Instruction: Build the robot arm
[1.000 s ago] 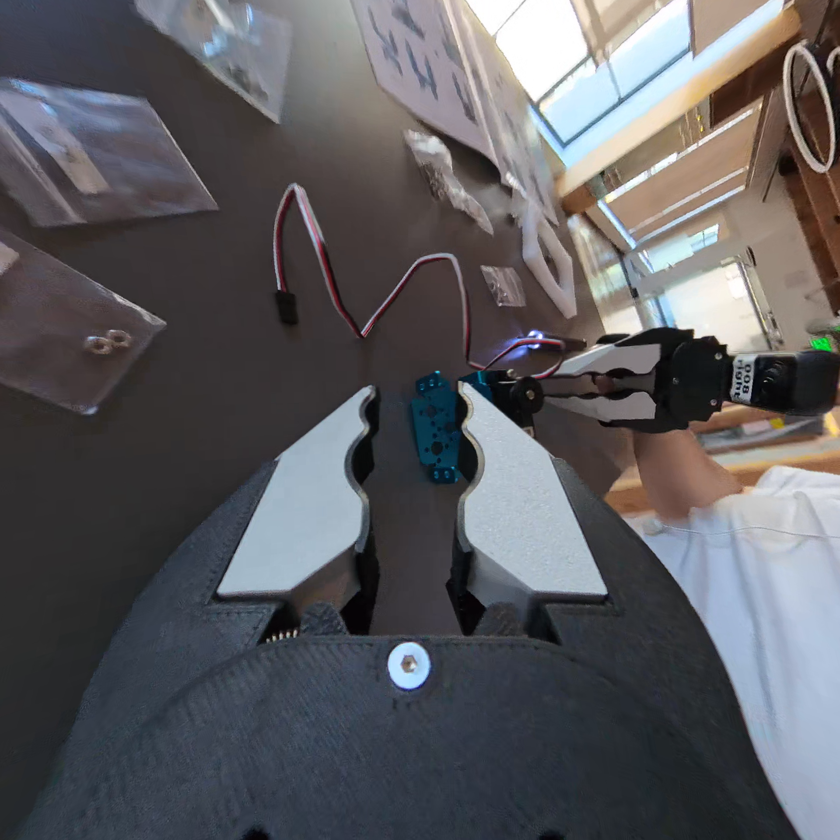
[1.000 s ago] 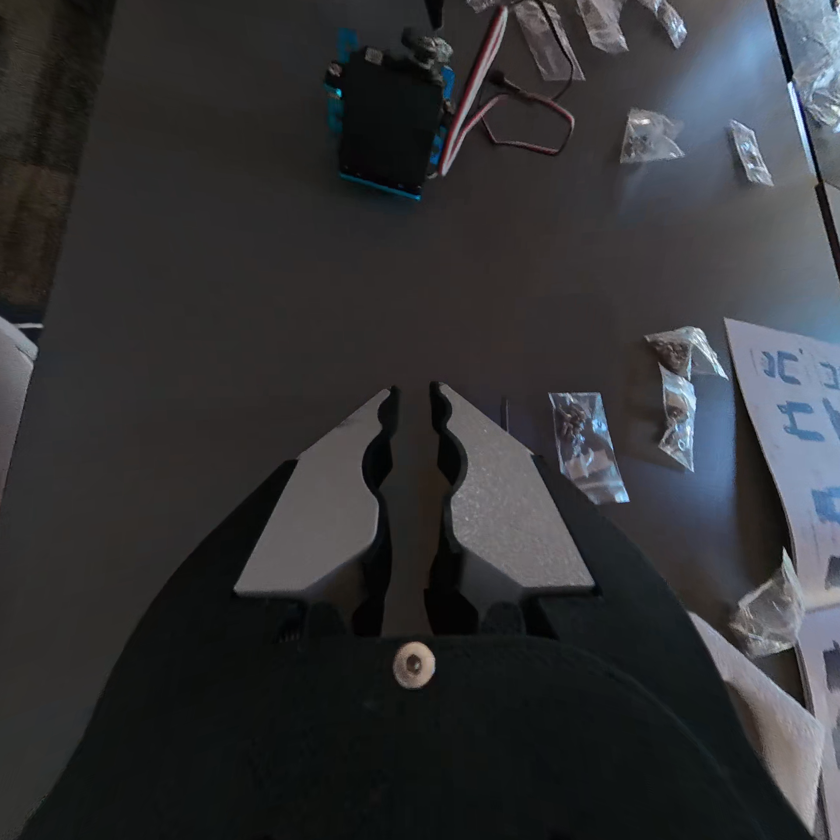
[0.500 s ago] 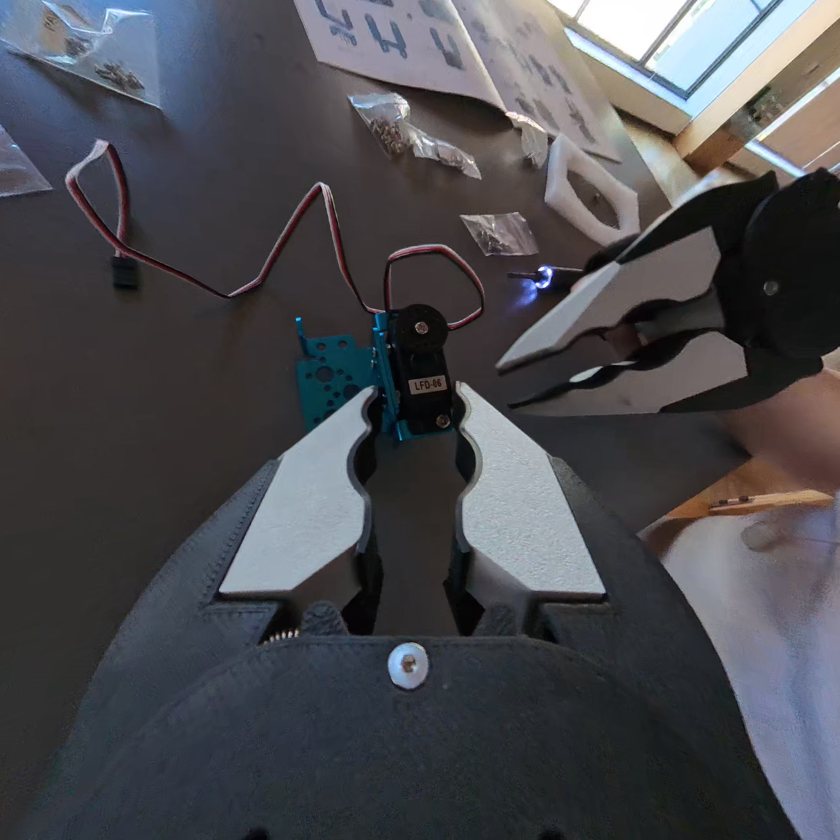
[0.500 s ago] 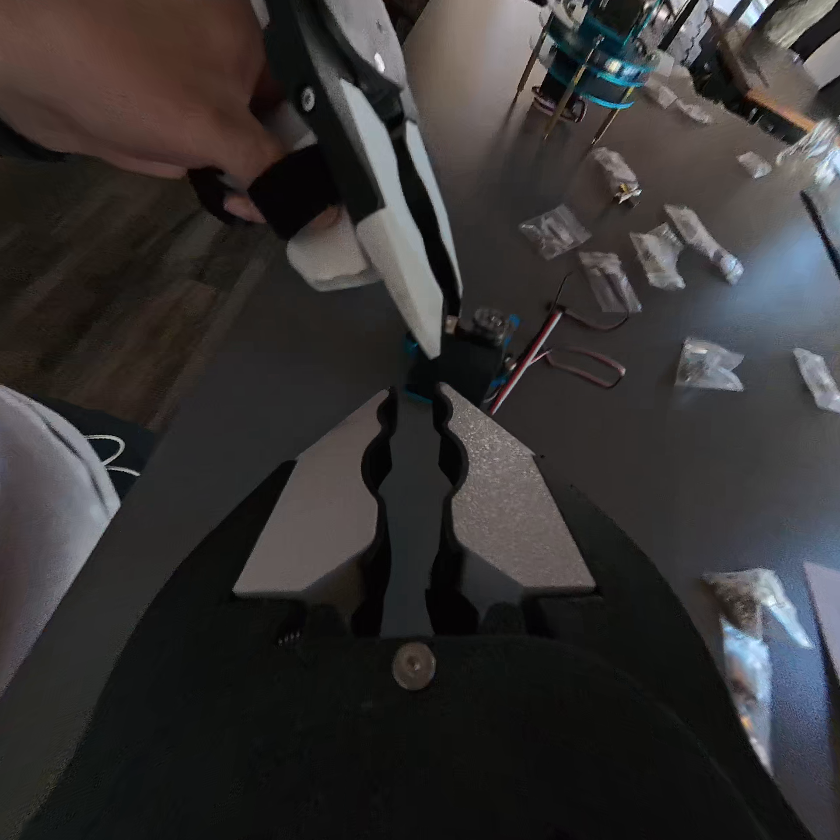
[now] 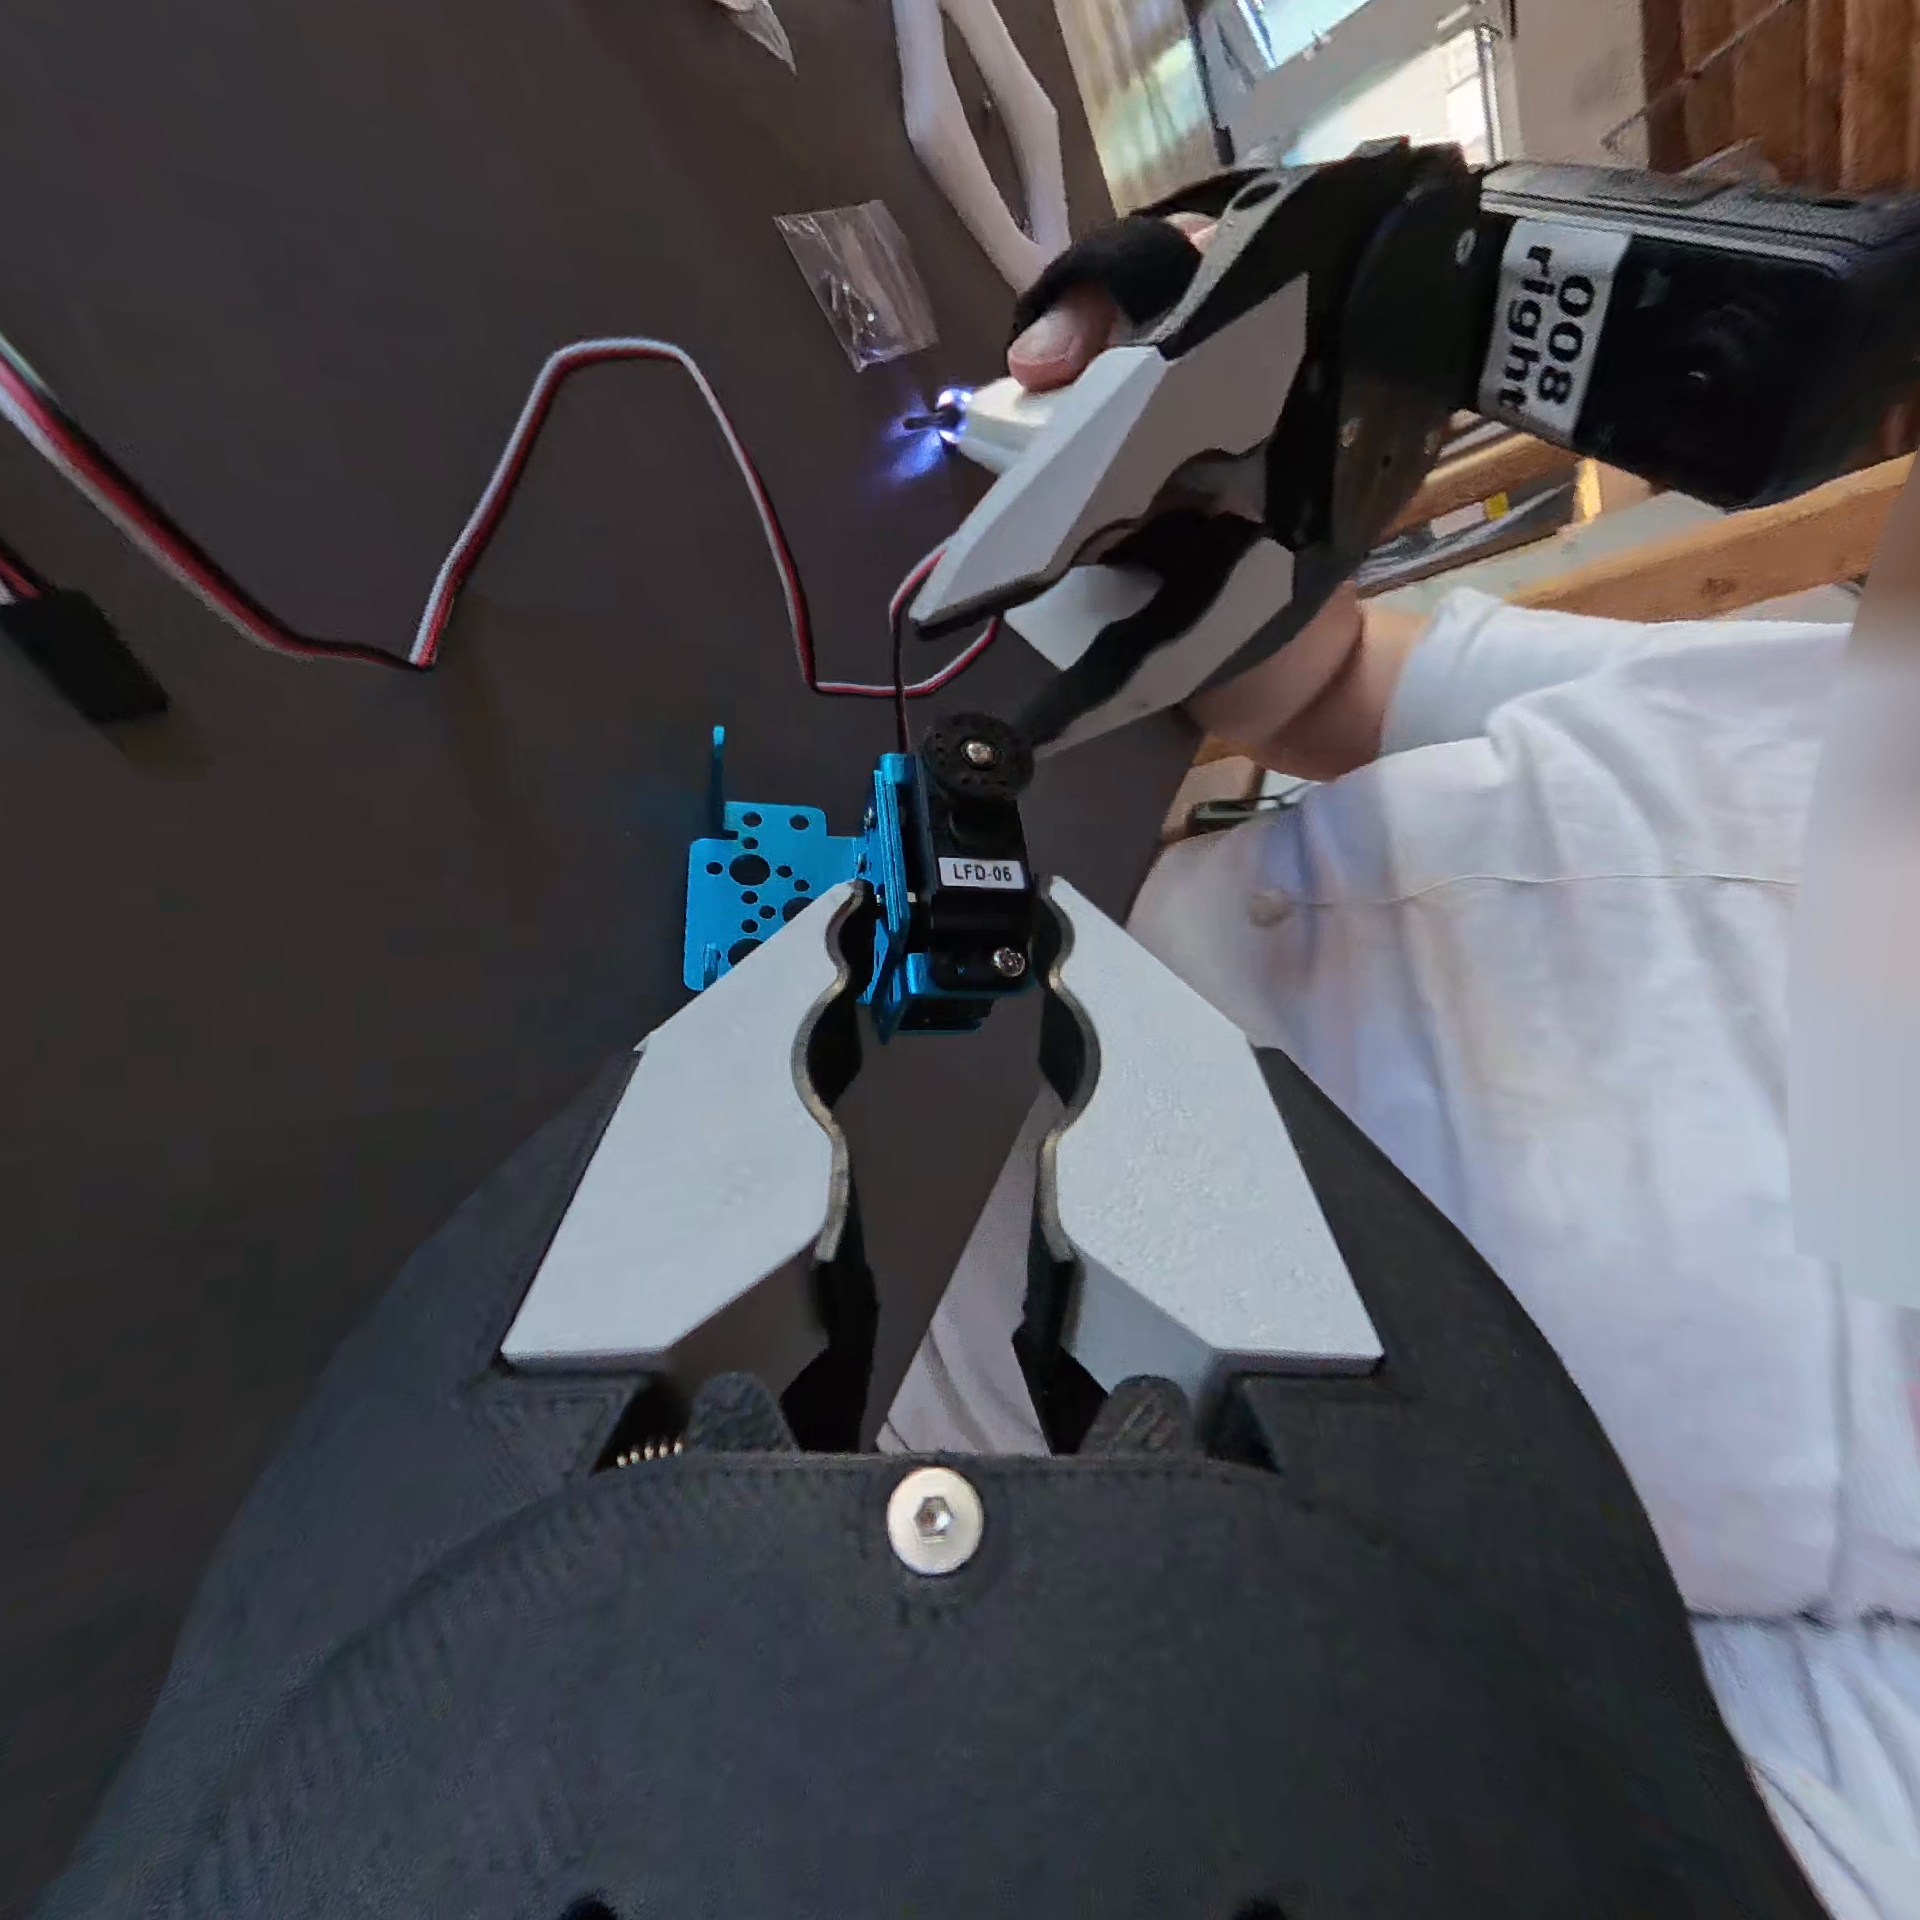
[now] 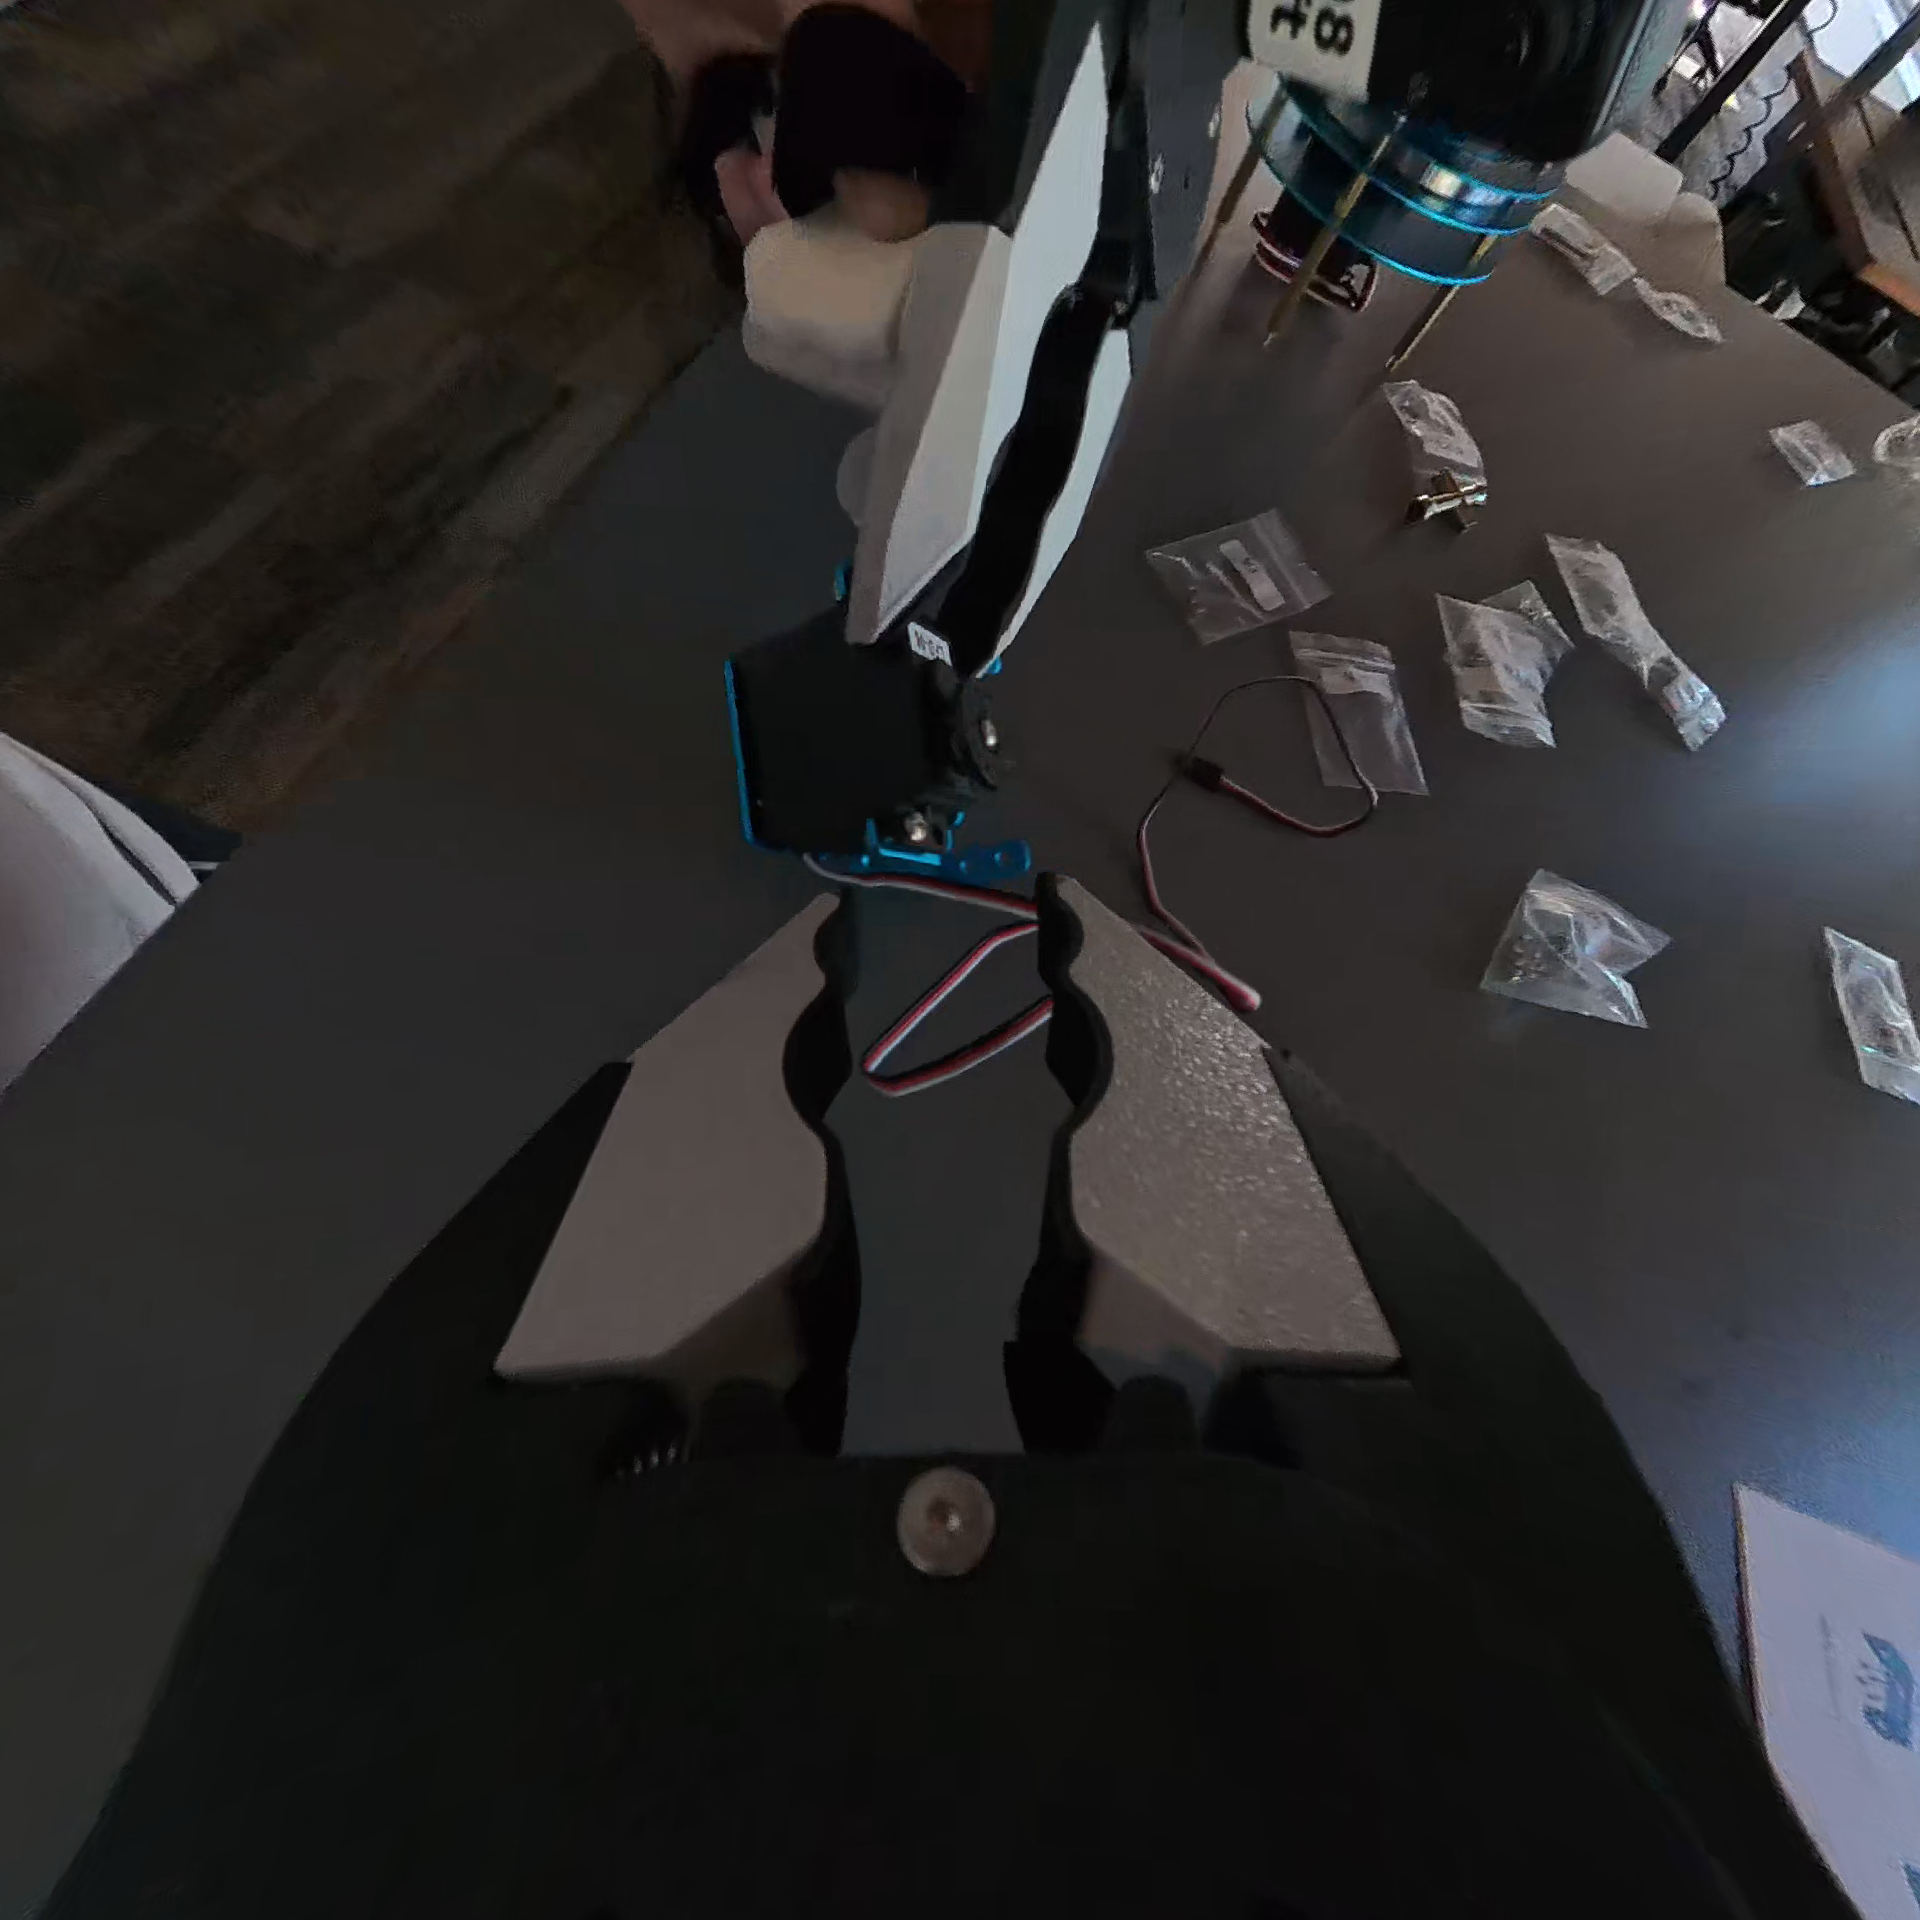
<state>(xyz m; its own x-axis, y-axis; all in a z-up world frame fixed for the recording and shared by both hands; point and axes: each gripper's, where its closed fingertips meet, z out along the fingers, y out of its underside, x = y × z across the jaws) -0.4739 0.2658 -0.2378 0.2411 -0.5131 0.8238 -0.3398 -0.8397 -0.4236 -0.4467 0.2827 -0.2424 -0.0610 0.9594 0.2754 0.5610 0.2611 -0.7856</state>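
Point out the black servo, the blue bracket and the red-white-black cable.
black servo (image 5: 971,873), left wrist view, on its black body near the label.
blue bracket (image 5: 753,873), left wrist view, on its perforated plate.
red-white-black cable (image 5: 488,509), left wrist view, on the raised loop.

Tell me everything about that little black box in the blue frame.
The servo is a small black plastic block bolted into a blue metal bracket drilled with holes. A round black horn with a centre screw sits on its top end, and a white label is on one face. A red, white and black cable trails from it across the dark table. The left gripper clamps it.
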